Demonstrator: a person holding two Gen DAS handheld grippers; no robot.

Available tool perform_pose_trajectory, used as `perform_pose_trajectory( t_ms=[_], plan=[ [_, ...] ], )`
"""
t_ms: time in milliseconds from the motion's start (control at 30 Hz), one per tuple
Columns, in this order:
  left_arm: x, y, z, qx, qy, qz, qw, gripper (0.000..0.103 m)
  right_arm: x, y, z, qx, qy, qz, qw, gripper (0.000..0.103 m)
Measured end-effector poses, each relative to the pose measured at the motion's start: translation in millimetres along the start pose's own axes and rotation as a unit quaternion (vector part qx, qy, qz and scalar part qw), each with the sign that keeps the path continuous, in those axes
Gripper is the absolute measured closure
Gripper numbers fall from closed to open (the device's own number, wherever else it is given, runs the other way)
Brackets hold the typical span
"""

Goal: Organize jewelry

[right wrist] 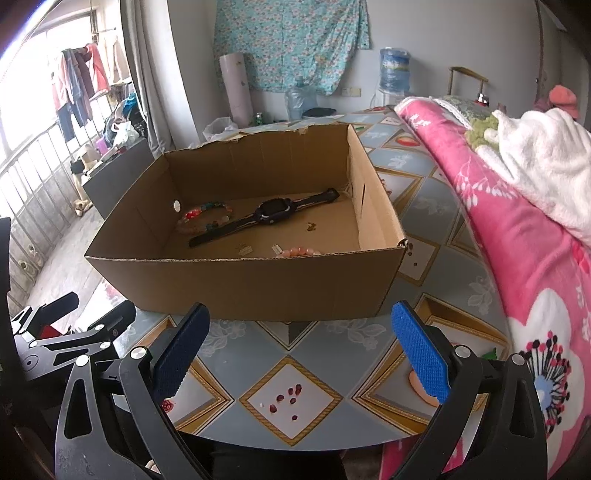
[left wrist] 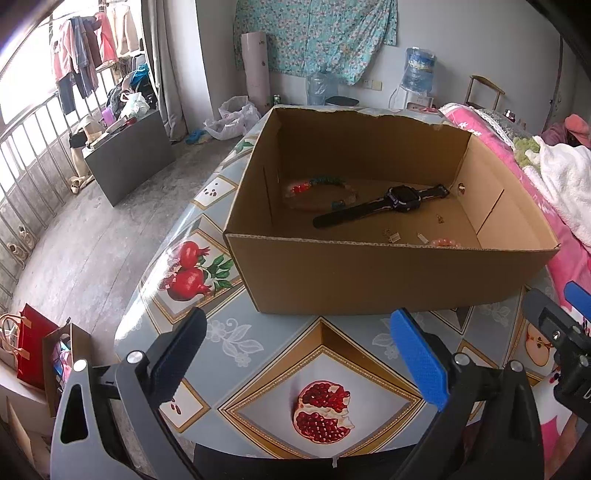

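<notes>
We saw a table [left wrist: 258,343] covered in a glossy cloth printed with pomegranates, its diamond frames edged in gold. A pink flowered blanket [right wrist: 517,221] lay along its right side, with a white fleece [right wrist: 535,155] heaped on top. Against the far wall hung a teal floral sheet [left wrist: 314,33], and near it stood a water dispenser [left wrist: 417,74] carrying a blue bottle. A pale roll [left wrist: 255,66] leaned upright by the wall. To the left, clothes [left wrist: 81,55] hung by the railed window, above a dark cabinet [left wrist: 129,155]. A red bag [left wrist: 33,343] stood on the floor.
</notes>
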State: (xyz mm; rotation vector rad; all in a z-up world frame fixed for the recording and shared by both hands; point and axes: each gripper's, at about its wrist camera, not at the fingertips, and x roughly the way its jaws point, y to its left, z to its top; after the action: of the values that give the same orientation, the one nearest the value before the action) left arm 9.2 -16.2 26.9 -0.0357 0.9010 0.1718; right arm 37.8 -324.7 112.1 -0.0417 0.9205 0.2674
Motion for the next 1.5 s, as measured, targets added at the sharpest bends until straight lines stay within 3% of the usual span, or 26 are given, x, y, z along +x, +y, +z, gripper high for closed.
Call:
perform_pose_trajectory(
  t_ms=[1500],
  plan=[
    [0.5, 0.6, -1.0, 0.003, 0.002, 0.000, 1.0000, 0.005, 5.9, 1.6, -7.2, 0.007, 0.012, 0.004, 1.000, 0.008]
  ],
)
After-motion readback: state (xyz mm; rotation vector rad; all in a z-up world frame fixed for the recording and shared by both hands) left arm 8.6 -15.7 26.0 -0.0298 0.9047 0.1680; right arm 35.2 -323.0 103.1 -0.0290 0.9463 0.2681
